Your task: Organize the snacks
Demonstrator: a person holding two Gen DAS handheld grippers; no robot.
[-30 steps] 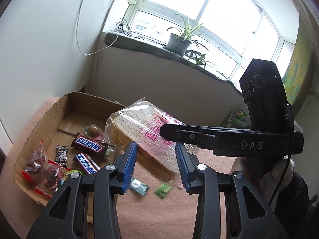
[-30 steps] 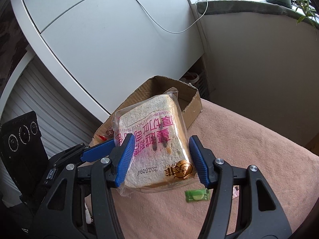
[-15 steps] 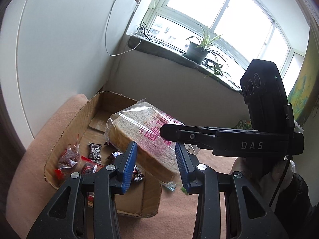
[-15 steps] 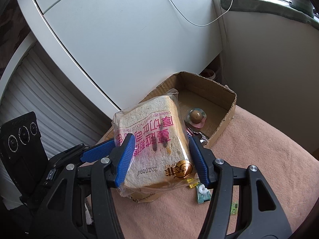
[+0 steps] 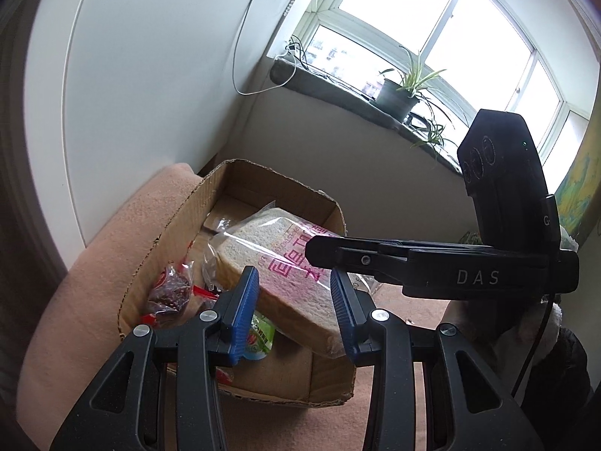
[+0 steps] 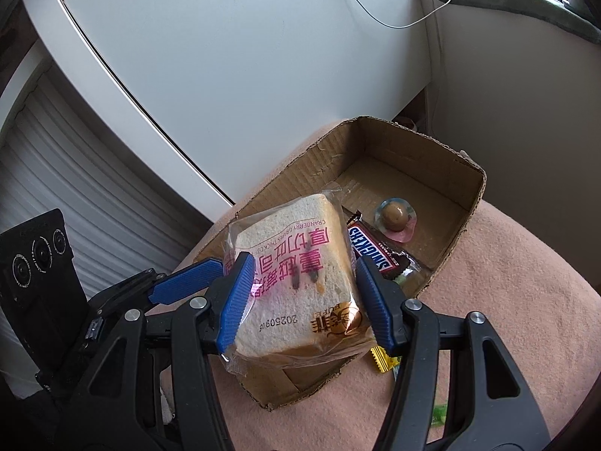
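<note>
the right hand-held gripper [image 6: 302, 297], jaws just narrowing, pinches the soft bagged bread slice [image 6: 296, 282] by its sides over the cardboard box [image 6: 413, 173]; light, squashy, slippery film.

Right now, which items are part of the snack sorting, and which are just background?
In play:
bagged bread, held by right gripper
cardboard box
Snickers bar
left gripper

Background:
potted plant
white cable

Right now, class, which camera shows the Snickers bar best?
The right wrist view: the Snickers bar lies in the cardboard box, label readable. In the left wrist view the bagged bread hides it.
</note>
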